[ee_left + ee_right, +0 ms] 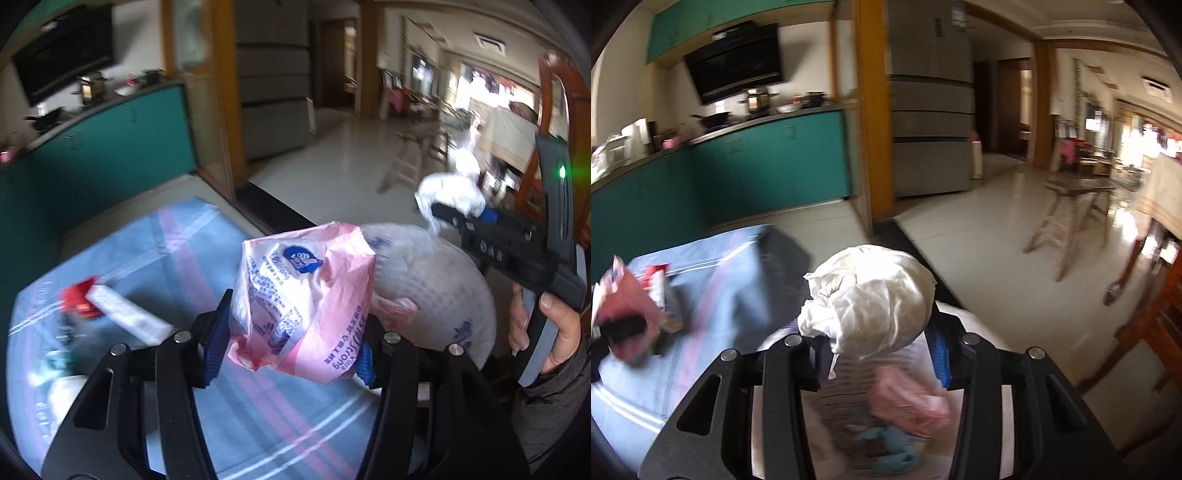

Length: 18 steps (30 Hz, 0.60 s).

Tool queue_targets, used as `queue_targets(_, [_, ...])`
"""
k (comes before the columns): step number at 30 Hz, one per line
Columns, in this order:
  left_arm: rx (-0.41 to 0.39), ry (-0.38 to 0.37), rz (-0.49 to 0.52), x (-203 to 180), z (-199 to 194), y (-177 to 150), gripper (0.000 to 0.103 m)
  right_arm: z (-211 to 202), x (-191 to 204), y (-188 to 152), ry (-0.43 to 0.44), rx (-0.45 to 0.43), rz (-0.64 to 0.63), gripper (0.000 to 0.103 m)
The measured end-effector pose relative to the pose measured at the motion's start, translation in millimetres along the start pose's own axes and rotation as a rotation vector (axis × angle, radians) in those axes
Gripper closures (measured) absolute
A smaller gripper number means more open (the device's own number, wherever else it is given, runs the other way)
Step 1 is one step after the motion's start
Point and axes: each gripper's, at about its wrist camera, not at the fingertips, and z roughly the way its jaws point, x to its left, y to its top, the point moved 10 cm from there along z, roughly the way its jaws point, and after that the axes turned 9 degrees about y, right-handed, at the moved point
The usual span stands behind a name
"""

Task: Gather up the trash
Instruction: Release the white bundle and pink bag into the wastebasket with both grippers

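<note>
Left gripper [291, 339]: fingers clamped a pink wrapper [299, 299].
Right gripper [882, 354]: fingers clamped a crumpled white tissue [871, 299].
Trash bag [436, 280]: beside the desk [258, 406].

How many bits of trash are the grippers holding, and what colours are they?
Pink printed plastic wrapper, in the left gripper: 1
White crumpled paper wad, in the right gripper: 1
Total: 2
</note>
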Motion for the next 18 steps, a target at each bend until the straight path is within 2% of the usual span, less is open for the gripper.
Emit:
queue_targets(2, [0.034, -0.042, 0.026, -25.3, 15.3, -1.7, 0.047, -0.5, -16.6, -0.3, -0.031, 0.002, 0.03, 0.06])
queue_targets(7, [0.09, -0.102, 0.063, -64.4, 48.5, -6.8, 0.047, 3.2, -47.5, -6.6, -0.034, 0.026, 0.124, 0.06])
queue_targets(12, [0.129, -0.155, 0.081, -97.3, 70.9, -11.0, 0.045, -1.0, -57.1, -8.3, -0.039, 0.025, 0.126, 0.06])
queue_targets(15, [0.132, -0.162, 0.094, -106.5, 75.0, -14.0, 0.036, -0.1, -53.9, -11.1, -0.025, 0.035, 0.115, 0.059])
queue_targets(16, [0.127, -0.16, 0.102, -105.8, 74.2, -14.3, 0.03, 0.9, -51.8, -11.7, -0.02, 0.041, 0.106, 0.058])
queue_targets(18, [0.109, -0.135, 0.124, -104.3, 69.1, -15.1, 0.024, 2.2, -45.2, -12.7, -0.011, 0.05, 0.083, 0.056])
